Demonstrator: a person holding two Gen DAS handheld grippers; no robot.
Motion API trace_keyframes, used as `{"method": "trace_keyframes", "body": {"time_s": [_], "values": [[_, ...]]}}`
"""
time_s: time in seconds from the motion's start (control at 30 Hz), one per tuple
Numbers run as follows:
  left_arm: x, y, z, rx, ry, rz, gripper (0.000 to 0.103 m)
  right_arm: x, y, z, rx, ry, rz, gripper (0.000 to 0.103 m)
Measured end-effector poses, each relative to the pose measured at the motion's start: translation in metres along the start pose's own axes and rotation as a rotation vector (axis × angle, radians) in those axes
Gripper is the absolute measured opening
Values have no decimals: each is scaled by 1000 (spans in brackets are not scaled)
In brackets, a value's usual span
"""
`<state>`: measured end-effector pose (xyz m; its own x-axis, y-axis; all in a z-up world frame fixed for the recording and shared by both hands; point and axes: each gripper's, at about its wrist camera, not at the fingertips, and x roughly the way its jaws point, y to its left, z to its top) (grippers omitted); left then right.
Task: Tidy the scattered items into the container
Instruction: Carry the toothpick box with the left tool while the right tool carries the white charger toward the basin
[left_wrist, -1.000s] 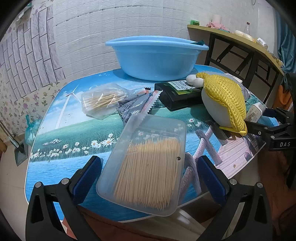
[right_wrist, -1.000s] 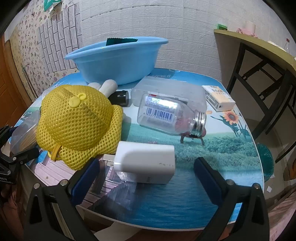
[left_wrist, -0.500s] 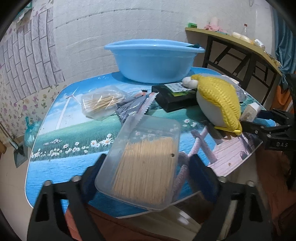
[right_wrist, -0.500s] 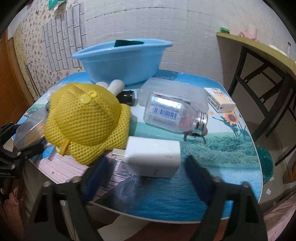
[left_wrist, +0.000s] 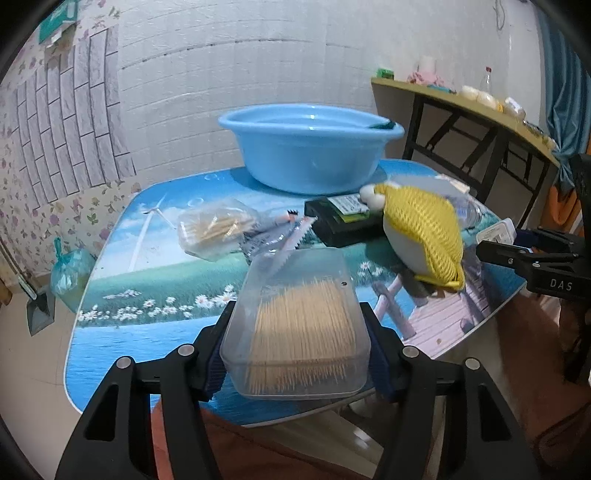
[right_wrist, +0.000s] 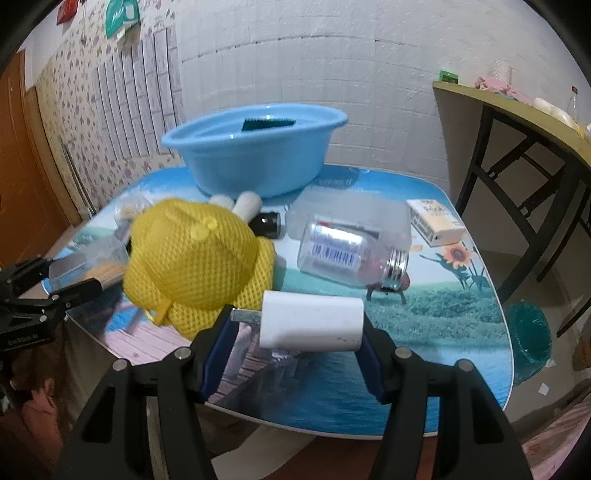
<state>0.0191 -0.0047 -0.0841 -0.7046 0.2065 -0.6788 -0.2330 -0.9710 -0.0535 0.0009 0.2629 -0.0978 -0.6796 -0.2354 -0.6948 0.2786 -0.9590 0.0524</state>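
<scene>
Tabletop: toothpick box (left_wrist: 295, 325) between left tool (left_wrist: 295, 354).

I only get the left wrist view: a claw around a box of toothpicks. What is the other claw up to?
Observer: The right claw has just been closing and now grips a white charger.
Operator: What's hiding behind that yellow hat?
Observer: A clear bottle, lying on its side.
Operator: Anything else over there?
Observer: A small carton lies beyond the bottle, to its right.
</scene>
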Motion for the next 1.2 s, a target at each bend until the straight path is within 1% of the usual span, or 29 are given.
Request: {"method": "trace_keyframes", "body": {"time_s": [0.17, 0.3, 0.4, 0.53, 0.63, 0.87, 1.1, 1.2], "values": [[-14, 9, 8, -56, -22, -27, 61, -11, 3, 10, 0, -33, 29, 60], [-30, 8, 19, -54, -60, -16, 61, -22, 7, 22, -7, -70, 50, 60], [-42, 10, 33, -62, -99, -5, 61, -28, 10, 31, -5, -90, 76, 60], [-50, 11, 52, -82, -134, -4, 62, -32, 11, 44, 33, -107, 131, 60], [-50, 10, 66, -80, -145, 1, 62, -32, 17, 54, 5, -122, 125, 60], [-35, 9, 102, -72, -163, -3, 62, -24, 20, 84, -4, -154, 160, 60], [-4, 6, 139, -57, -174, -11, 62, -1, 19, 118, -22, -171, 177, 60], [13, 4, 151, -42, -167, -11, 62, 10, 19, 127, -41, -173, 174, 60]]}}
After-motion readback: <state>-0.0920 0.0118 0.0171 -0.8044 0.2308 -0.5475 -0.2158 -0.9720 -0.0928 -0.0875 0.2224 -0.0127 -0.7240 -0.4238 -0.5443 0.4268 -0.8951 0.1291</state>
